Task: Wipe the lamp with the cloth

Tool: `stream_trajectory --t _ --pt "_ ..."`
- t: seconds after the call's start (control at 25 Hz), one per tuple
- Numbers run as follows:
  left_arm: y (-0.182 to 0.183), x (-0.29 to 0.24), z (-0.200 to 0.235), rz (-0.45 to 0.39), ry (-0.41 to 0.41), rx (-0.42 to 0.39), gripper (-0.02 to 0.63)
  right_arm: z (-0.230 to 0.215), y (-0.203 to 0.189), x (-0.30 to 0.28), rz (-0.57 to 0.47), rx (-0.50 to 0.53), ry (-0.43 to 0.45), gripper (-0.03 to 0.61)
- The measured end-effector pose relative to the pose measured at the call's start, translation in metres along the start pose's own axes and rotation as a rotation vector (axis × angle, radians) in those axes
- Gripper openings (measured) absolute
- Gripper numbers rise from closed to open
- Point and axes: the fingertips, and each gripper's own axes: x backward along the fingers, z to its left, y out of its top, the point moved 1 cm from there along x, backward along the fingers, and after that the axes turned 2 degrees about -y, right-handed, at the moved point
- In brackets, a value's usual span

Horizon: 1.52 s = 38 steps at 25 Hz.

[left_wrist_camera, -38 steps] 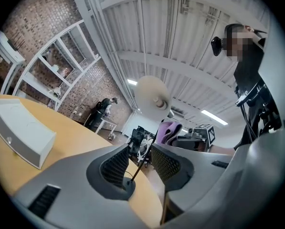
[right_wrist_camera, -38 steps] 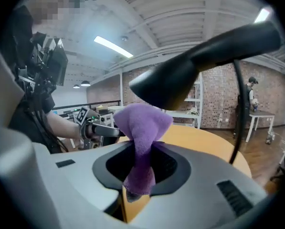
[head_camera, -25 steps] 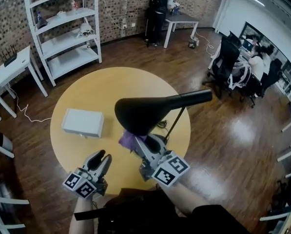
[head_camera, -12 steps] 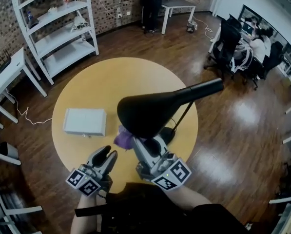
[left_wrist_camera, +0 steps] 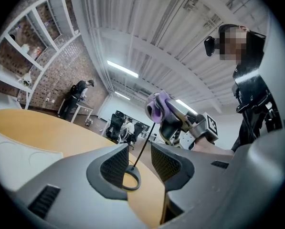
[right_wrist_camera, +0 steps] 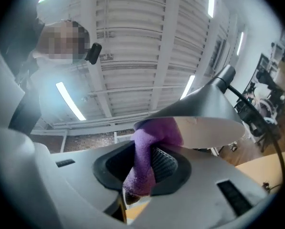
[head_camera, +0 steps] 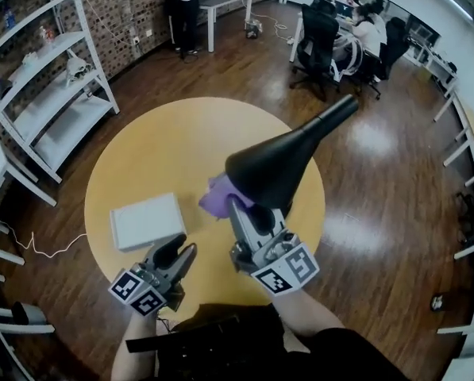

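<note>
One lamp (head_camera: 272, 169), one cloth (head_camera: 217, 198), and right now they're touching. The purple cloth is bunched at the tip of the right claw (head_camera: 238, 206), pinched tight between its jaws. It's pressed against the lower rim of the black shade, which sits just past and above the claw's nose. That claw tips upward, I'd guess because the shade hangs over it and that's the only way to get the wad flat on the rim.

The left claw (head_camera: 179, 254) sits beside the right one, low over the table (head_camera: 133, 149), with its jaws partway apart and nothing between them. Looks like it's just on standby, maybe ready to steady the lamp, whose ring base (left_wrist_camera: 138, 178) lies ahead of it.

Count-wise: two claws, one lamp, one cloth, one round table, and one white box (head_camera: 147, 221) just ahead of the left claw, off to its left.
</note>
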Motion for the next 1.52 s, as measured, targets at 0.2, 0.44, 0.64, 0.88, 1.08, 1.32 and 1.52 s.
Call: stream_trajectory --t 0.2,0.44,0.64,0.88,1.08,1.32,1.52 --pt "0.001 0.0 0.001 0.046 -0.087 0.01 0.133 -0.025 0.005 0.001 -0.044 0.036 -0.193 0.089" --pt "0.002 -0.01 -0.006 0.057 -0.168 0.021 0.133 -0.044 0.01 0.017 -0.079 0.022 -0.335 0.089" --pt "0.005 -0.015 -0.01 0.053 -0.214 0.027 0.133 -0.058 0.012 0.037 -0.104 -0.021 -0.447 0.089" --pt "0.0 -0.024 -0.021 0.05 -0.241 0.044 0.133 -0.063 0.017 0.062 -0.077 0.004 -0.492 0.089" --pt "0.002 -0.022 -0.02 0.05 -0.244 0.044 0.133 -0.045 0.015 0.064 -0.069 0.032 -0.47 0.089" --pt "0.0 -0.012 -0.021 0.039 -0.215 0.041 0.133 -0.019 0.012 0.057 -0.037 0.109 -0.384 0.089" --pt "0.003 -0.008 -0.022 0.011 -0.194 0.03 0.133 -0.012 0.012 0.043 -0.01 0.172 -0.323 0.089"
